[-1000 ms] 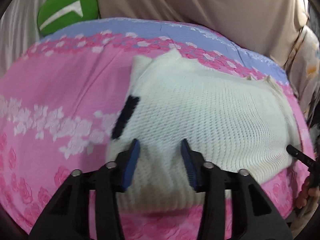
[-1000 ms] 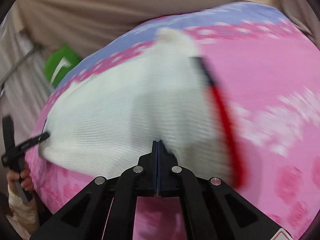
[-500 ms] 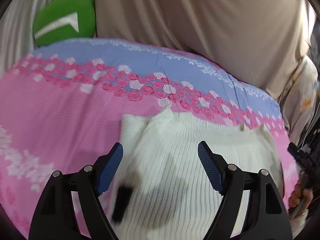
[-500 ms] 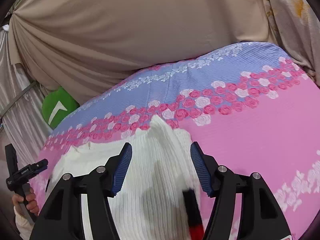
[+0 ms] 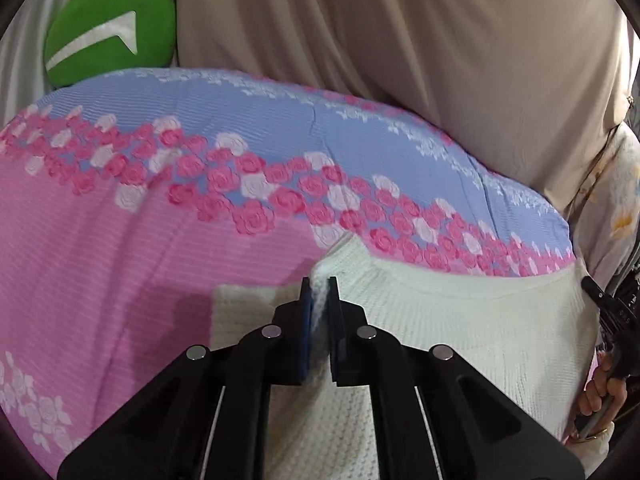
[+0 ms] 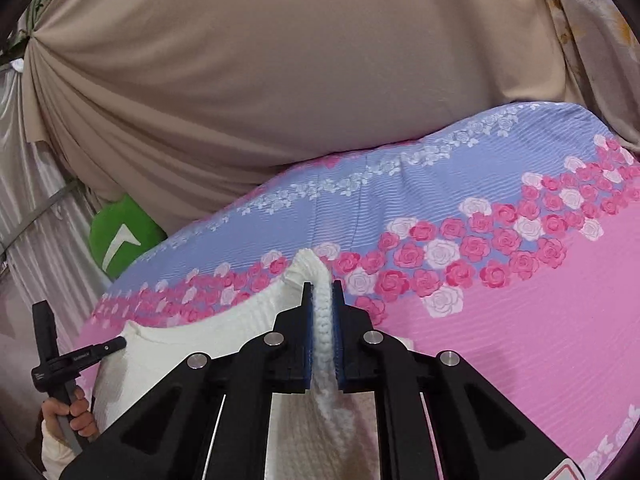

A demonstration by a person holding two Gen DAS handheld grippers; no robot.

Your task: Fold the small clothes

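With both far corners of the white knit sweater [image 5: 460, 332] now pinched, the fold looks ready to begin. The garment lies on a bed under a pink and blue rose-print bedspread [image 5: 120, 240], its far edge just short of the band of roses that runs across toward the bed's far edge. The left gripper [image 5: 319, 300] has just been closing, and its blue pads now press on a raised ridge of knit at one far corner. The right gripper [image 6: 322, 304] has likewise just been closing and nips a ridge of ribbed knit [image 6: 322, 320] at the other far corner. In the right wrist view the person's hand [image 6: 70, 416] grips the left tool's handle at the bed's side. A green cushion [image 5: 108, 32] sits beyond the bed's far corner against a beige drape [image 6: 280, 80].

Step in hand, as judged: taking hold of the far edge. The next move calls for lifting both corners evenly and carrying them toward the near edge, keeping the knit taut between the grippers so the fold lands square. Loose knit may stretch or slip if one side leads.
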